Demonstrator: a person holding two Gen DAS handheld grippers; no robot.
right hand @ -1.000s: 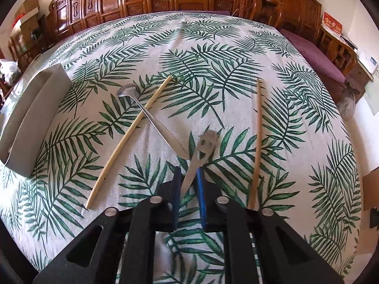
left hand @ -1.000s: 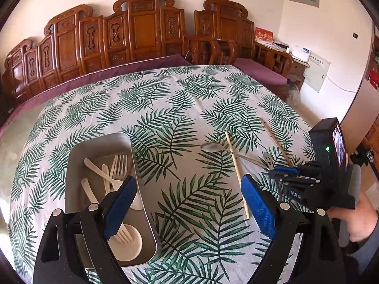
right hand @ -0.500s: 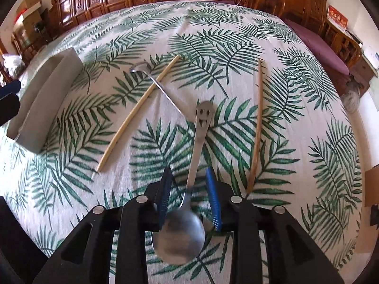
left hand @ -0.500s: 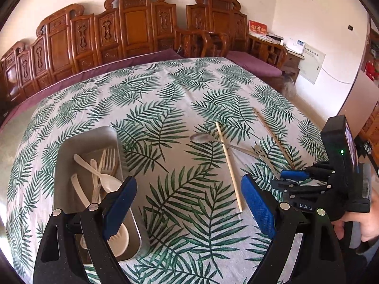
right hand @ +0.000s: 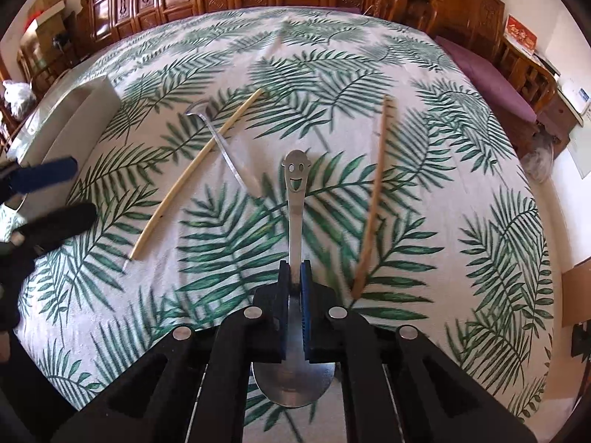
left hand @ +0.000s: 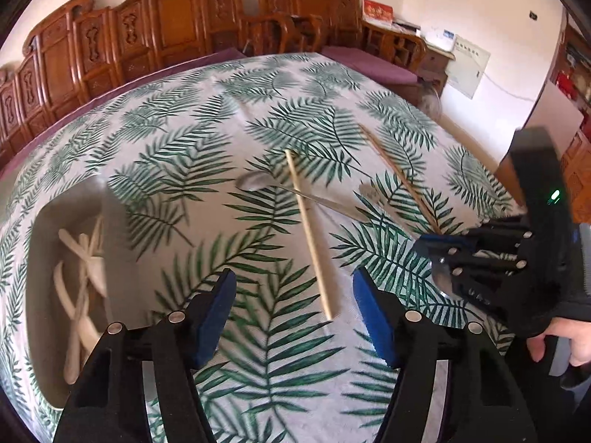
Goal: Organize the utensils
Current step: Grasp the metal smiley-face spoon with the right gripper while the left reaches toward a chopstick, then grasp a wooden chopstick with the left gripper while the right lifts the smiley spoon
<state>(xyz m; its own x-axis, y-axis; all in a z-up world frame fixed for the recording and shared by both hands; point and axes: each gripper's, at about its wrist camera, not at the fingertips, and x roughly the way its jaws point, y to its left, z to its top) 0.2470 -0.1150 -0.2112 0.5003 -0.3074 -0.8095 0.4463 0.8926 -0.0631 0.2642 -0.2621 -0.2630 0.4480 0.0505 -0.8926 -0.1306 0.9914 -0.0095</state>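
One right claw (right hand: 294, 273) pinches a smooth steel spoon (right hand: 293, 199); left claw (left hand: 291, 295), seemingly empty, narrowing.

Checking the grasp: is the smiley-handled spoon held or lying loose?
Held. The right hand-held gripper has its blue pads shut on the smiley-handled spoon, bowl toward the camera.

Bright daylight; motion blur thruout; fisheye edges bent, dark corners.

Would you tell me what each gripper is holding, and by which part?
The right gripper is shut on the smiley spoon at its neck, just above the bowl. The left gripper is open and holds nothing.
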